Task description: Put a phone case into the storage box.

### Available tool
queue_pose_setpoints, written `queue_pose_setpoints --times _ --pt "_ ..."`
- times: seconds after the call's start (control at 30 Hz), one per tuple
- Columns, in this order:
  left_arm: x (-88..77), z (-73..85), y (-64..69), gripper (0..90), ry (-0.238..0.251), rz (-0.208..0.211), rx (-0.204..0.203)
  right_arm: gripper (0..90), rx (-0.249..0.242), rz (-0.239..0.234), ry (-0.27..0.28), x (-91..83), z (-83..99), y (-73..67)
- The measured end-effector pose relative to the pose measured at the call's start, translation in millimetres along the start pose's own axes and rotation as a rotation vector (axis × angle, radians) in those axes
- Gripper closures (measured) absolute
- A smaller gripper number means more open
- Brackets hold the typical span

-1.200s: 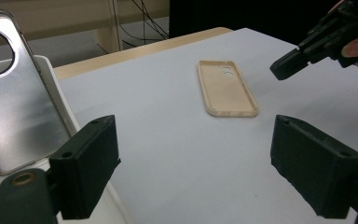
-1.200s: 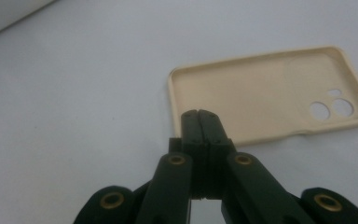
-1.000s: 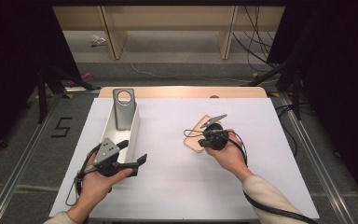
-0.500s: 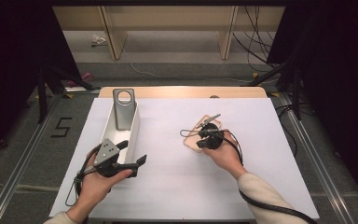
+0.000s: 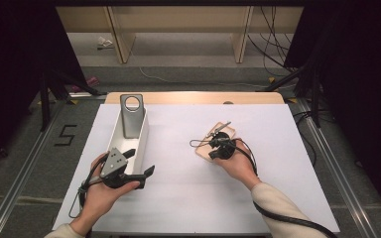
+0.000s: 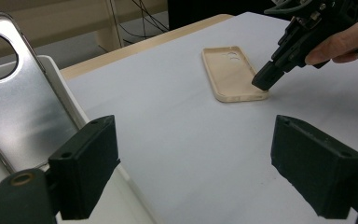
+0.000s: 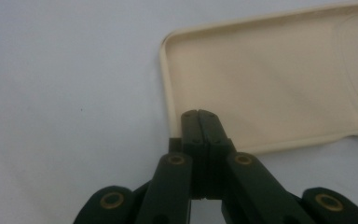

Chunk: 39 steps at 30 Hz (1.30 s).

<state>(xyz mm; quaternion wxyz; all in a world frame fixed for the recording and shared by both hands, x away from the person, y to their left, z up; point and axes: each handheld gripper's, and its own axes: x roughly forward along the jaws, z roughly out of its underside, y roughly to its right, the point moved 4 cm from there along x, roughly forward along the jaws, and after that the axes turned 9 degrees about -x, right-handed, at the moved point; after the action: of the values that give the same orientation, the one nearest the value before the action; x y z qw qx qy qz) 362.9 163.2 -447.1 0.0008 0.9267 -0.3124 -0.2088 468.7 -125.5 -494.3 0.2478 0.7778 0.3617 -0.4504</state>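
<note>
Lying flat on the white table [image 5: 188, 198], the cream phone case [image 6: 232, 72] has its hollow inside facing up, and it is placed right of the middle of the table in the high view. The camera cut-out is at its far end (in the left gripper view two small holes are visible there).

At the near corner of this case is the right gripper [image 7: 199, 114]. Its jaws are pressed together with nothing between them, and the closed tip stands at the rim of the case; in the right gripper view the tip overlaps the long edge close to the corner. If the tip really touches the rim, I cannot tell for sure. The right hand [image 5: 238, 166] holds this gripper from the near side, and a black cable goes back along the sleeve.

Well apart from the case, at the left of the table, stands a long white tray [image 5: 141, 136]. A silver phone case [image 5: 131, 116] with a big round hole leans inside it, at the far end.

Near the close end of the tray is the left gripper [image 6: 196, 172], held in the left hand [image 5: 101, 193]. Its jaws stand wide apart and hold nothing, and they point toward the cream case across the bare table.
</note>
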Motion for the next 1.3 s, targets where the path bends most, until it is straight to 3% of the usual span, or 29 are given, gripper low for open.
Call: queue_pose_setpoints --times 0.47,0.87,1.3 --pt "0.3 1.3 -1.6 14.6 -0.003 -0.005 0.002 90.0 -0.012 0.006 -0.058 -4.6 6.6 2.7" --pt "0.6 2.0 -1.3 14.7 -0.007 -0.005 0.005 90.0 -0.021 0.022 -0.150 -19.0 27.8 18.5" --pt "0.6 1.9 -1.3 14.7 -0.007 -0.005 0.011 90.0 -0.026 0.023 -0.188 -24.0 36.6 26.6"
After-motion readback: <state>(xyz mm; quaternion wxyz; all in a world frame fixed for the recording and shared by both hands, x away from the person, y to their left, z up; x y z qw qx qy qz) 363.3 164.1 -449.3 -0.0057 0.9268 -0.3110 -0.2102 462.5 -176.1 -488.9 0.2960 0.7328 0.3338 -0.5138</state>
